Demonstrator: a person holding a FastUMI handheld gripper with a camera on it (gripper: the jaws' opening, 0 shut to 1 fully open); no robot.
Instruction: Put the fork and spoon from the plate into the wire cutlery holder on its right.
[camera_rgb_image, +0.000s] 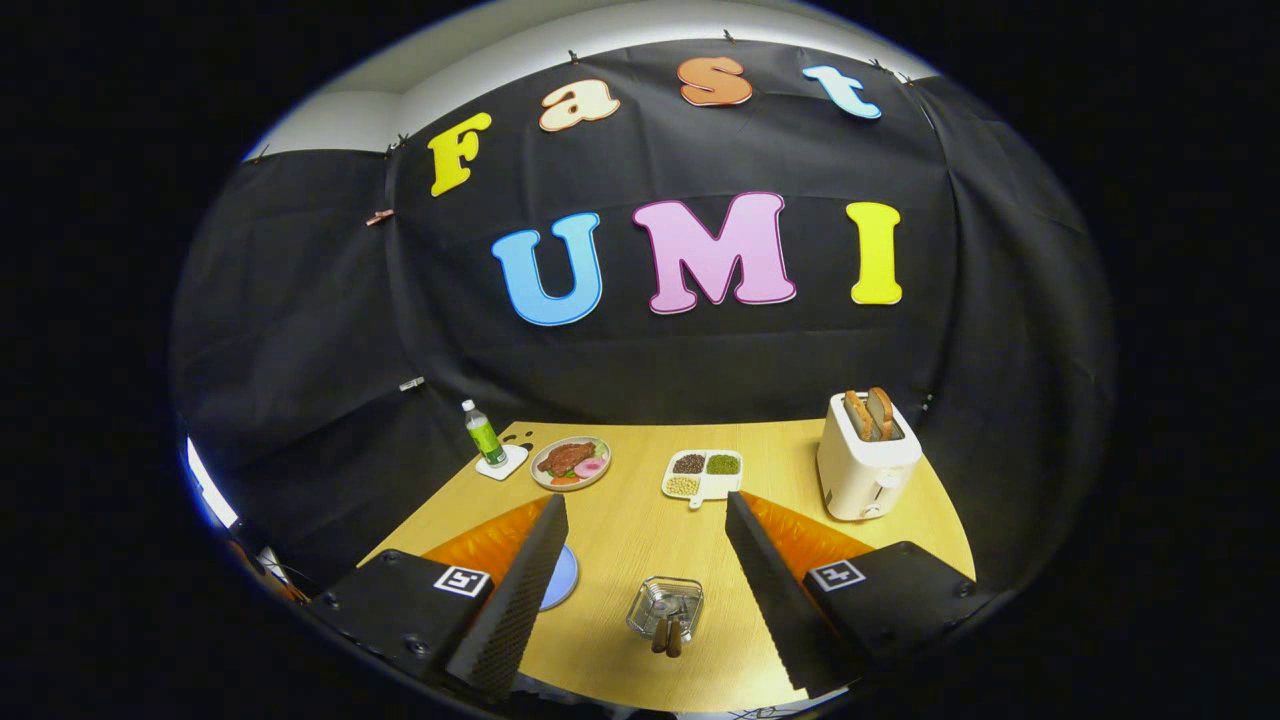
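Both utensils seem parked in the holder, fingers empty

On the worktop (640, 540), a toaster (866, 462) with two slices stands at the far right; a food plate (570, 463) and three-part dish (703, 473) of grains along the far edge; a blue plate (562, 577) beside the left finger looks bare; the wire cutlery holder (665, 608) holds two brown handles (667, 636), so little seems left; the gripper (640, 590) fingers spread wide, holding nothing
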